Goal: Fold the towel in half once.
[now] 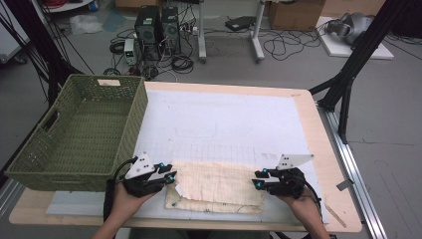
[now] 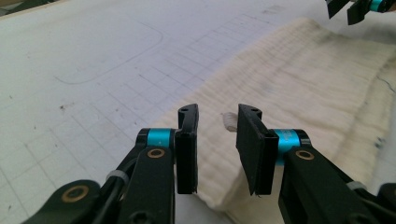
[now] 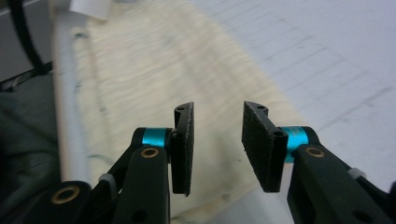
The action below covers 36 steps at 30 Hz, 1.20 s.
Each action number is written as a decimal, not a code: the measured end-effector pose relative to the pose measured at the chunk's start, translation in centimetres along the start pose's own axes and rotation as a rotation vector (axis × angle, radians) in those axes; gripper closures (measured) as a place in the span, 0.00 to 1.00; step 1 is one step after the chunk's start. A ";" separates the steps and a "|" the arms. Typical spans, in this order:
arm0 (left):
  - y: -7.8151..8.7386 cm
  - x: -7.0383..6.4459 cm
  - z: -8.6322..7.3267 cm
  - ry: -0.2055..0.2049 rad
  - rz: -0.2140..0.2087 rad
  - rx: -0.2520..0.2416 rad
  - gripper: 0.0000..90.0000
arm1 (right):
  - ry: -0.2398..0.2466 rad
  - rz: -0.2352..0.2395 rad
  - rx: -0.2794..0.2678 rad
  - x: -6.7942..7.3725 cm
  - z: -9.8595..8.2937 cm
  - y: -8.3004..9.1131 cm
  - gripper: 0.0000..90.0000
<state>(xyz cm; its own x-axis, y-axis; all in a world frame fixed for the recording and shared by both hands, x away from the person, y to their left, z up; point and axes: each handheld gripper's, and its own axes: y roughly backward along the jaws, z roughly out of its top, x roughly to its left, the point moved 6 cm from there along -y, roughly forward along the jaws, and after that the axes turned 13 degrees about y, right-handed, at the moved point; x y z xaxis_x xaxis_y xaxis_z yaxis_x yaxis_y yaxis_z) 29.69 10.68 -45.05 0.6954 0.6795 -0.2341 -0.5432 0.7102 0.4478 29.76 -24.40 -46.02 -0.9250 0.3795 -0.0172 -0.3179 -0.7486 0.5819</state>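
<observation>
1. Two grippers sit at the near ends of the cloth point(image 1: 217, 186), the left gripper point(image 1: 170, 178) at one short edge and the right gripper point(image 1: 257, 179) at the other, each equally close to its own end.
2. Both have their jaws parted and hold nothing; in the left gripper view the cloth's corner lies just ahead, between the jaws.
3. The cloth's long axis runs from one gripper straight across to the other.
4. A folded layer shows along its near edge.
5. Farther off, beyond the left gripper, stands the basket point(image 1: 30, 165), well apart from the cloth.
</observation>
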 end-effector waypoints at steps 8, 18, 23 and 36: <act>-0.3 1.0 1.4 0.034 -0.005 -0.048 0.75 | -0.026 -0.030 0.002 -2.4 -0.5 -0.6 0.63; -3.8 3.1 -0.3 0.060 0.057 0.092 0.66 | -0.054 -0.080 0.054 -4.1 -1.5 -1.3 0.57; -4.6 3.5 -0.9 0.074 0.079 0.163 0.67 | -0.044 -0.071 0.101 -4.2 -1.8 -2.3 0.60; -6.1 3.6 2.3 0.051 0.211 0.012 0.95 | -0.005 -0.100 0.104 -7.0 1.1 -1.7 0.92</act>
<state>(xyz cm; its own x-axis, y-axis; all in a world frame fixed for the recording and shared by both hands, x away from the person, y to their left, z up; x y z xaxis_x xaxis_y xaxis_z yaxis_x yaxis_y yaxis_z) 36.59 8.40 -46.68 0.5419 0.8214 -0.1778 -0.6684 0.5495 0.5012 37.05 -25.16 -45.97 -0.8885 0.4525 -0.0759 -0.3853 -0.6463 0.6587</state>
